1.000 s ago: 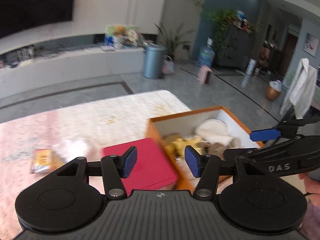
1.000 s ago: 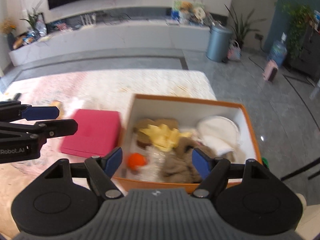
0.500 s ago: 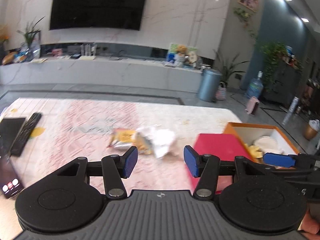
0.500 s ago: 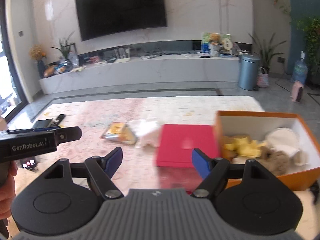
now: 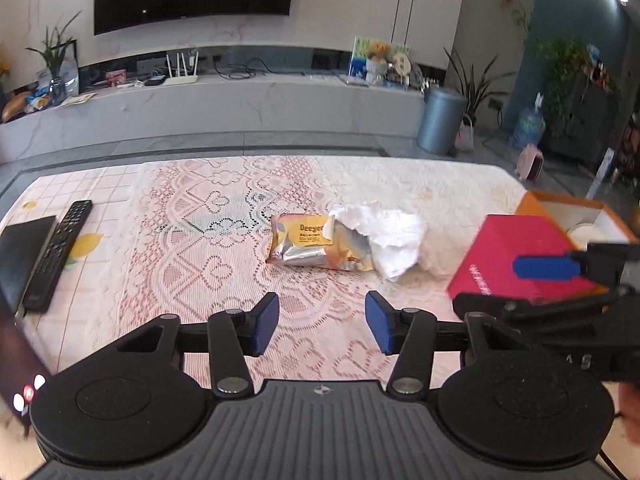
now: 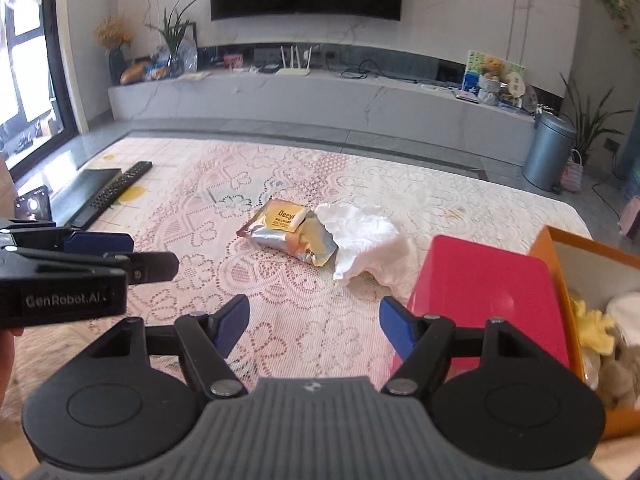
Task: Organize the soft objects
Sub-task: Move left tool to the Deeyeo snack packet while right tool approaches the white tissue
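Step in hand: reaching for the white cloth [image 6: 360, 236]. Left tongs [image 5: 322, 328] and right tongs [image 6: 314, 326] released, empty. Next: grasp cloth, transfer to orange box [image 6: 560, 264].

We count one snack packet [image 5: 308, 242], one white cloth [image 5: 390, 236], one red lid [image 6: 488, 300], one orange box [image 6: 560, 264], one remote control [image 5: 58, 254] and two grippers.

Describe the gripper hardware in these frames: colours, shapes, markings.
Both match: the left gripper and right gripper are matte black, with blue pads on the fingertips, slotted linkage arms on silver pivot pins, two round discs flanking a ribbed grey centre plate with a small logo. White "GenRobot.AI" lettering shows on the left gripper's side in the right wrist view. No cables or sleeves visible.
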Tool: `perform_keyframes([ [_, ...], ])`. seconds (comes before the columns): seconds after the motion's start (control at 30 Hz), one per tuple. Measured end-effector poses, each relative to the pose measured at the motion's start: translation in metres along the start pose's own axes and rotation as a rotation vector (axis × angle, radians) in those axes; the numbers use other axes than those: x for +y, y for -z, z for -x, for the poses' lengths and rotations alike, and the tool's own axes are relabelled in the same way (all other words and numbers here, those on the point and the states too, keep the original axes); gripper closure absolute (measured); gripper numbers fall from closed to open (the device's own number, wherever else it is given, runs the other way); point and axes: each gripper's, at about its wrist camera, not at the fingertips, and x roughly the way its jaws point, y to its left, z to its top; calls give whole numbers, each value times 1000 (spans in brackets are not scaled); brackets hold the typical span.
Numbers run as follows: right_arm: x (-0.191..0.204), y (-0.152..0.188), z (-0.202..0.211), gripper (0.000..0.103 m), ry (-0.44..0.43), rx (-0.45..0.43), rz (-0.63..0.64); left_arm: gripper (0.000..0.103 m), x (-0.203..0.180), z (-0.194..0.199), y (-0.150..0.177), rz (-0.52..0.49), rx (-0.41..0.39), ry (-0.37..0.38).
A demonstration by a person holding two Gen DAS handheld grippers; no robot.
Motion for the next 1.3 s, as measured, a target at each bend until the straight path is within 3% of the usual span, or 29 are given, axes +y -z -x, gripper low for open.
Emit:
perform_keyframes([
  [0.13, -5, -21, -32, 34, 10, 35, 37, 44, 15, -32, -18, 18, 32, 0],
  [0.3, -11, -44, -78, 36, 39, 89, 48, 44, 31, -75, -38, 80, 77, 57],
  [0.53, -14, -59, -139, 36, 131, 145, 6, 44, 50, -142, -46, 99, 137, 38],
  [0.8, -22, -57, -180, 36, 199, 212, -27, 43, 66, -176, -43, 136, 159, 84],
  [0.97, -25, -53, -195, 37, 180, 239, -81, 43, 69, -179, -41, 179, 151, 140],
  [1.07, -25, -53, -196, 52, 163, 232, -105, 53, 68, -181, -40, 208, 156, 173],
  [1.1, -25, -53, -196, 62, 156, 233, -109, 55, 69, -180, -40, 216, 156, 174],
  [1.13, -24, -53, -195, 76, 155, 230, -108, 62, 69, -179, -40, 218, 152, 166],
  [1.17, -23, -52, -194, 83, 160, 227, -101, 72, 70, -177, -41, 222, 146, 160],
  [1.2, -22, -51, -194, 87, 160, 225, -95, 76, 72, -175, -41, 235, 139, 159],
  [1.23, -22, -50, -193, 91, 154, 220, -98, 92, 74, -173, -42, 247, 134, 146],
  [1.3, -23, -50, -189, 95, 157, 203, -103, 96, 73, -166, -44, 249, 116, 128],
])
